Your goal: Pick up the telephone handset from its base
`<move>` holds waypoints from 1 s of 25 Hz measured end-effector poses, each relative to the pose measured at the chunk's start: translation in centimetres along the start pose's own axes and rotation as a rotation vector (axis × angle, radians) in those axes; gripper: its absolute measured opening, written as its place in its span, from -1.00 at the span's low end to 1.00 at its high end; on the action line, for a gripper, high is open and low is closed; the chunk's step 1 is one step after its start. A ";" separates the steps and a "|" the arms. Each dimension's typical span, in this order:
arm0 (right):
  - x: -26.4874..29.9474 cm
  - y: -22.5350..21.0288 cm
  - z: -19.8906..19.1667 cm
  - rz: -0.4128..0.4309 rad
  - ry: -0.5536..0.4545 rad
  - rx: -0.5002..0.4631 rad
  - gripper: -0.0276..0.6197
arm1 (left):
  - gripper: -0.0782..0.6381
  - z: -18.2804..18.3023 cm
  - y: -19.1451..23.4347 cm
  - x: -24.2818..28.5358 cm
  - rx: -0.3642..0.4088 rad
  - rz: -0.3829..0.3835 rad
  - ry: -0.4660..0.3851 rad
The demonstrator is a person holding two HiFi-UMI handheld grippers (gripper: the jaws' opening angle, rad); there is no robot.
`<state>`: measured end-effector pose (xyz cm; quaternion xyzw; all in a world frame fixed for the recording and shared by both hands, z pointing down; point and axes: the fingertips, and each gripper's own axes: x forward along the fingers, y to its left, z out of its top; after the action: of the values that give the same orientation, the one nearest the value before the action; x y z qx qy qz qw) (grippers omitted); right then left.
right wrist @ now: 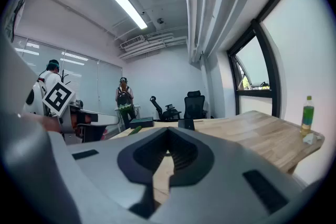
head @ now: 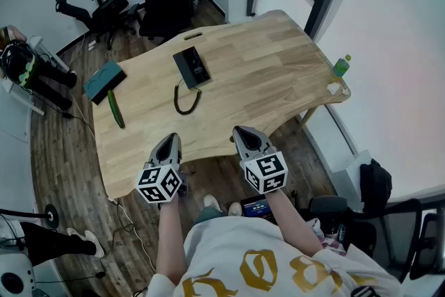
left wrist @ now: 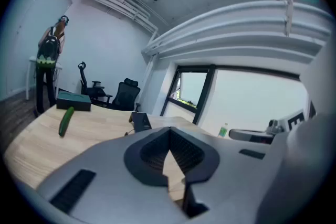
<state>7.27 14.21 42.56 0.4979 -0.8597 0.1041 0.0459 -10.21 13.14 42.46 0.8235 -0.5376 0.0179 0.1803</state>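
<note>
Handset (head: 186, 70) sits on its base (head: 200, 65) mid-table (head: 278, 73), untouched. Left gripper (head: 169, 139) and right gripper (head: 240, 130) hover over the table's near edge, both clenched on nothing. Reaching, grasping and lifting all remain.

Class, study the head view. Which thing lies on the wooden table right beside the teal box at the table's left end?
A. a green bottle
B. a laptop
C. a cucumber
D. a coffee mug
C: a dark green cucumber lies on the table just below the teal box in the head view, closer to it than anything else there.
</note>
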 end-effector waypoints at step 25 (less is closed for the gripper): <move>6.8 -4.8 -1.6 -0.077 0.059 0.041 -0.90 | -0.76 -1.0 6.4 7.2 -0.114 0.020 0.044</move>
<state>7.99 6.50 45.99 0.5284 -0.8358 0.1343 0.0651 -12.76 4.85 46.80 0.8060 -0.5417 0.0070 0.2385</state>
